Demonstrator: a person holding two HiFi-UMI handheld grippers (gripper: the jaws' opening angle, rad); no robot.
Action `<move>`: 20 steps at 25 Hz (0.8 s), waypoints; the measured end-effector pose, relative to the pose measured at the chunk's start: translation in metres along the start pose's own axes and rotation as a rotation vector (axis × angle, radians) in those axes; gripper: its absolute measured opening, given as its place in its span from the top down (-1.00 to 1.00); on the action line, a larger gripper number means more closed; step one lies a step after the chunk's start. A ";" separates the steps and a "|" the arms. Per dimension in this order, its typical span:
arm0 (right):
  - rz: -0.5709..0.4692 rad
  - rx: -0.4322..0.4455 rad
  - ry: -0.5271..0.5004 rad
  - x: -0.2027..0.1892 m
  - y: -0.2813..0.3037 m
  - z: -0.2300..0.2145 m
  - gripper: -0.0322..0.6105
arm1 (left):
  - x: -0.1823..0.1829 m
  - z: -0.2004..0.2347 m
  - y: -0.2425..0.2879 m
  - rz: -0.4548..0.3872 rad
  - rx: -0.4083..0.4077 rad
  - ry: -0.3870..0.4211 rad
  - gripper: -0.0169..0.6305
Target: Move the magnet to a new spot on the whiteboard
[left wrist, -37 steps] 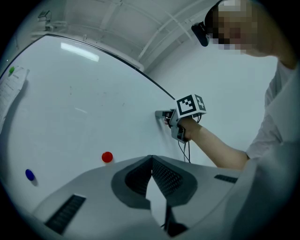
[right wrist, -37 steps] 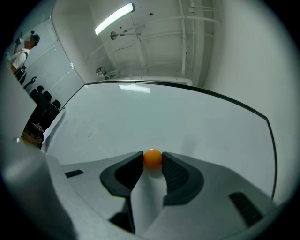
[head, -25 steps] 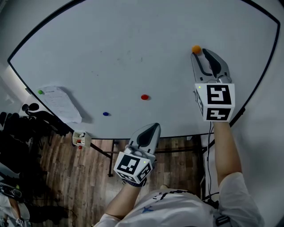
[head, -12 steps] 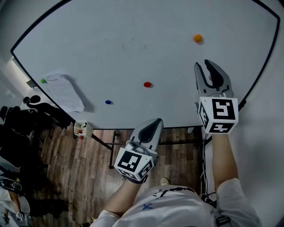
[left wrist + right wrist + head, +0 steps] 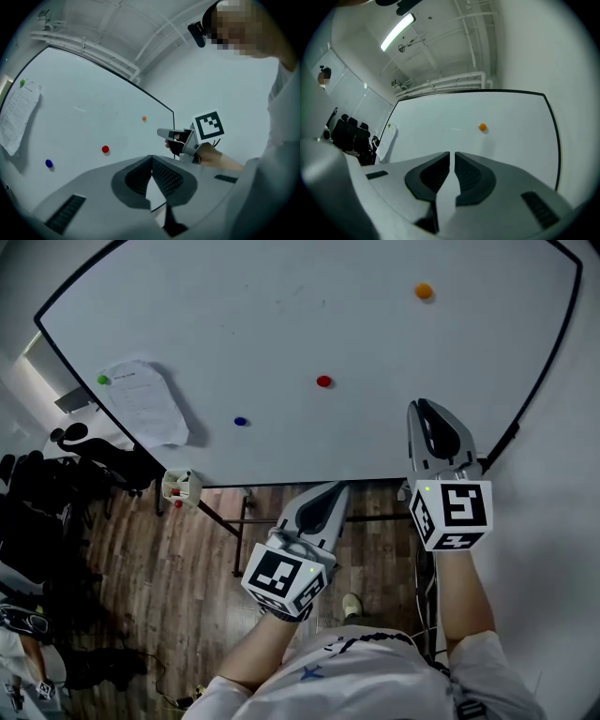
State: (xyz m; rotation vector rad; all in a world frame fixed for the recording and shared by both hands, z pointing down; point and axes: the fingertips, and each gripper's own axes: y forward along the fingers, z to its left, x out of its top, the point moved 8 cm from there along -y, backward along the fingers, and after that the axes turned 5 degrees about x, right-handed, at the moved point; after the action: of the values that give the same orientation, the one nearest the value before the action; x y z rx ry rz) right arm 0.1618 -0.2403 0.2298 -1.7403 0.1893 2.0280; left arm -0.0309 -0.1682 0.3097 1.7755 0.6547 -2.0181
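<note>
Currently on the whiteboard (image 5: 281, 324): red magnet (image 5: 323, 382) mid-board, blue magnet (image 5: 240, 421) at its 8 o'clock, and green magnet (image 5: 103, 380) pinning a paper sheet (image 5: 145, 407) at 9 o'clock, print too small to read. Orange magnet (image 5: 424, 291), small and round, sits at the board's 1 o'clock, well apart from both tools. Left tongs (image 5: 337, 487) have tips together, empty; right tongs (image 5: 423, 407) have just been closing to a narrow slit, nothing between.
</note>
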 end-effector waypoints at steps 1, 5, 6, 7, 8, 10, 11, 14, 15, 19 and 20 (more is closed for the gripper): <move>0.004 0.006 0.014 -0.002 -0.008 0.008 0.77 | 0.000 -0.002 -0.007 0.001 -0.003 -0.005 0.91; 0.031 0.049 0.070 -0.015 -0.038 0.046 0.79 | -0.002 -0.008 -0.032 0.004 -0.015 -0.024 0.91; 0.041 0.061 0.080 -0.019 -0.045 0.057 0.80 | -0.003 -0.009 -0.039 0.006 -0.017 -0.028 0.91; 0.052 0.072 0.089 -0.024 -0.052 0.067 0.80 | -0.005 -0.011 -0.046 0.009 -0.018 -0.032 0.91; 0.062 0.084 0.097 -0.028 -0.058 0.078 0.81 | -0.006 -0.012 -0.052 0.012 -0.019 -0.035 0.91; 0.078 0.104 0.115 -0.033 -0.070 0.096 0.82 | -0.008 -0.013 -0.066 0.016 -0.015 -0.041 0.91; 0.084 0.113 0.126 -0.035 -0.075 0.104 0.82 | -0.008 -0.014 -0.073 0.016 -0.011 -0.043 0.91; 0.109 0.142 0.169 -0.042 -0.088 0.127 0.85 | -0.008 -0.011 -0.092 0.012 0.009 -0.050 0.91; 0.120 0.154 0.181 -0.045 -0.092 0.134 0.85 | -0.008 -0.011 -0.098 0.011 0.016 -0.052 0.91; 0.148 0.206 0.209 -0.051 -0.104 0.160 0.86 | -0.008 -0.011 -0.117 0.009 0.034 -0.052 0.91; 0.149 0.216 0.213 -0.052 -0.106 0.165 0.86 | -0.009 -0.012 -0.120 0.009 0.037 -0.051 0.91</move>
State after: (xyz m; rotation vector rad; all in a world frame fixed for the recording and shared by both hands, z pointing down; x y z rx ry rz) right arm 0.0629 -0.0949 0.3312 -1.8458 0.6003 1.8382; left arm -0.0876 -0.0626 0.3290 1.7378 0.5966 -2.0748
